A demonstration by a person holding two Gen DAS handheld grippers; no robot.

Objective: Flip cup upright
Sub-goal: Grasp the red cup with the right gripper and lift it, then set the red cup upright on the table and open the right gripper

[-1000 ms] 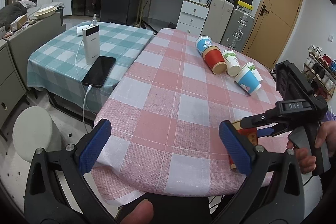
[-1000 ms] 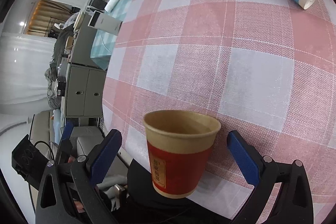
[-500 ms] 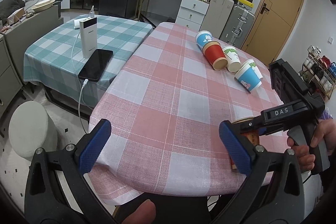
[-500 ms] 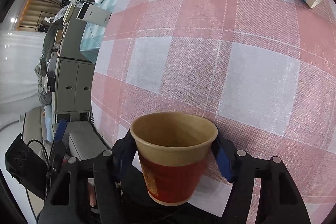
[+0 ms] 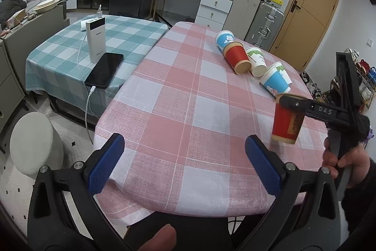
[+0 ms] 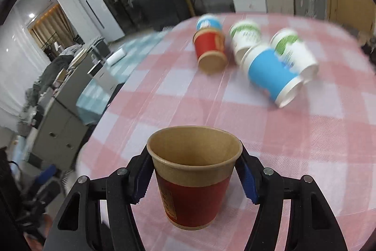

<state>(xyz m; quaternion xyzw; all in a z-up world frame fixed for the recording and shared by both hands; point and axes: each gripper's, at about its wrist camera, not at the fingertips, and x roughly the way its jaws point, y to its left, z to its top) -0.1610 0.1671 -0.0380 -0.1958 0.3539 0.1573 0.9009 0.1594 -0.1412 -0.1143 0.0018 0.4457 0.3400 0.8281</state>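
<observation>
My right gripper is shut on a red paper cup with a brown rim, held upright, mouth up, above the pink checked table. In the left wrist view the same cup hangs in the right gripper just above the table's right front part. My left gripper is open and empty, over the table's front edge. Several other cups lie on their sides further back: a red one, a blue one and white-green ones.
A teal checked table stands to the left with a white power bank and a black phone on a cable. A round stool sits at lower left. Drawers, suitcases and a door are behind.
My right gripper closed on the red cup, lifted it off the table and swung up toward level. The left gripper stayed open and hardly moved.
</observation>
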